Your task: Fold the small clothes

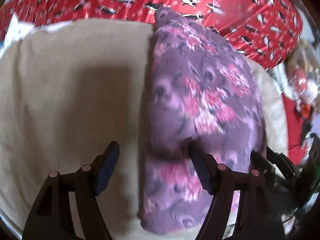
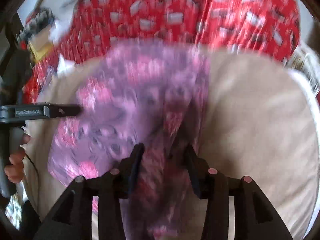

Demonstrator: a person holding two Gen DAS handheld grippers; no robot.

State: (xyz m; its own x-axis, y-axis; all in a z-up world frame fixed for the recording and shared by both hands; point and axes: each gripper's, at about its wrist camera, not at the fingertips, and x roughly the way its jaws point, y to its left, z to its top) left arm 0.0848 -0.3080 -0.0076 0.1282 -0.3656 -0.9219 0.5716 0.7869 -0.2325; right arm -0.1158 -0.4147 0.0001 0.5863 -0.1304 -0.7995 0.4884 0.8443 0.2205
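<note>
A small purple garment (image 1: pixel 200 100) with pink flowers lies in a long bunched strip on a beige cloth (image 1: pixel 70 90). My left gripper (image 1: pixel 155 160) stands open over the garment's left edge, its right finger (image 1: pixel 198 166) above the fabric and its left finger above bare beige cloth. In the right wrist view the garment (image 2: pixel 130 100) runs under my right gripper (image 2: pixel 165 160). The jaws are apart with a ridge of the fabric between them, and the fabric looks loose there. The picture is blurred. The left gripper's body (image 2: pixel 40 112) and the hand (image 2: pixel 16 160) holding it show at the left edge.
Red wrapping paper (image 1: pixel 200 0) printed with penguins covers the surface beyond the beige cloth (image 2: pixel 250 120). A white rim (image 2: pixel 306 92) curves along the cloth's right side. Blurred clutter (image 1: pixel 300 76) sits at the far right. Part of the right gripper (image 1: pixel 276 164) shows at the garment's right edge.
</note>
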